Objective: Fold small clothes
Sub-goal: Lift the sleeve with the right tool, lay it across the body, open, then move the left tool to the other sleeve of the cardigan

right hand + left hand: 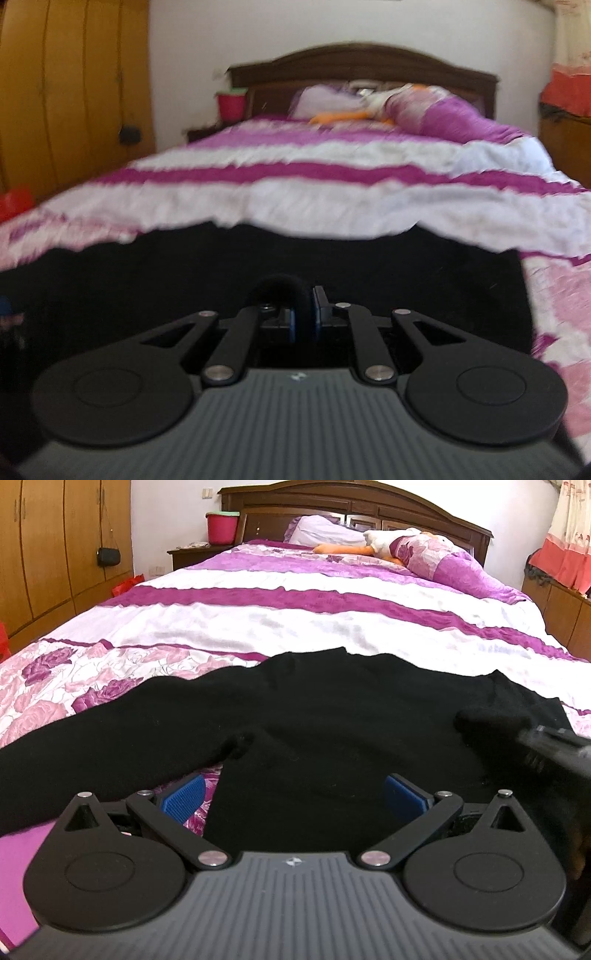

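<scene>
A black garment (314, 716) lies spread across the near end of the bed (295, 627), one sleeve stretching left. My left gripper (293, 799) hovers low over its near edge, open, blue pads (183, 797) wide apart and pressing on nothing. At the right edge of the left wrist view my right gripper (546, 746) comes in with a bunch of the black cloth at its tip. In the blurred right wrist view the right gripper (304, 321) is shut on a rolled fold of the black garment (282, 291), which bulges up between the blue pads (317, 317).
The bedspread is striped purple and white with a rose print near me. Pillows (325, 531) and a soft toy (373, 544) lie by the dark headboard (354, 502). A red bucket (221, 526) stands on a nightstand. A wooden wardrobe (55, 546) lines the left wall.
</scene>
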Available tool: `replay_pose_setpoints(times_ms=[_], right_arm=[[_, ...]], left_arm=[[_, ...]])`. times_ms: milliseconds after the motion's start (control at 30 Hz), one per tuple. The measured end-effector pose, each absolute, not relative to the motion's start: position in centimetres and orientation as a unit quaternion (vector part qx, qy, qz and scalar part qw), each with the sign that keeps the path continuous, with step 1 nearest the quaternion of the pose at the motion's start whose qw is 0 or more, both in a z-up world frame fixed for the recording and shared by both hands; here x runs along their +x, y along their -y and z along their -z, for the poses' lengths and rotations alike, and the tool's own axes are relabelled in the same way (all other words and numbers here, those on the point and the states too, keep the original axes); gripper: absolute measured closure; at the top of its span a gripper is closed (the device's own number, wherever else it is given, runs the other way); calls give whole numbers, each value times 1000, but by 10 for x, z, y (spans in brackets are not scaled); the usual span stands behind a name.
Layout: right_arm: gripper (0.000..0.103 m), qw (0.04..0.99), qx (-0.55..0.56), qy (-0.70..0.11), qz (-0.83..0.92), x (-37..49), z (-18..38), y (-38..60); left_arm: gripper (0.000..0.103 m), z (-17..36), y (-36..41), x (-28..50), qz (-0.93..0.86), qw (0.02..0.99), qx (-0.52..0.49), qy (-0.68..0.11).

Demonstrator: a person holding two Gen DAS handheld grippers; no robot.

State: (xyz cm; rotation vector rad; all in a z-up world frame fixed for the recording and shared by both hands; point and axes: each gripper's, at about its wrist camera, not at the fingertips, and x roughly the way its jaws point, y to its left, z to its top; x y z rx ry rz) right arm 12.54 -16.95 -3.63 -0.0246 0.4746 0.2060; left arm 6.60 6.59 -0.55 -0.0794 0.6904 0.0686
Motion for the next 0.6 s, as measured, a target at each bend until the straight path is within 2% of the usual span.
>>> replay_pose_setpoints(times_ms=[133, 200, 267, 367, 600], right_arm=[[80, 960, -45, -258, -100, 118, 47, 157], [69, 960, -52, -259, -96, 112, 45, 155], [50, 958, -36, -269, -93, 106, 40, 160], [45, 953, -1, -286, -102, 92, 33, 172], [44, 953, 41, -277, -117, 56, 11, 208]], left_arm=[[0, 10, -67, 70, -38, 939, -39, -339], [0, 11, -67, 70, -40, 939, -37, -340], [0, 11, -67, 70, -40, 939, -37, -340], [0, 10, -65, 70, -36, 940, -35, -337], [0, -3, -43, 69, -4, 945, -32, -327]])
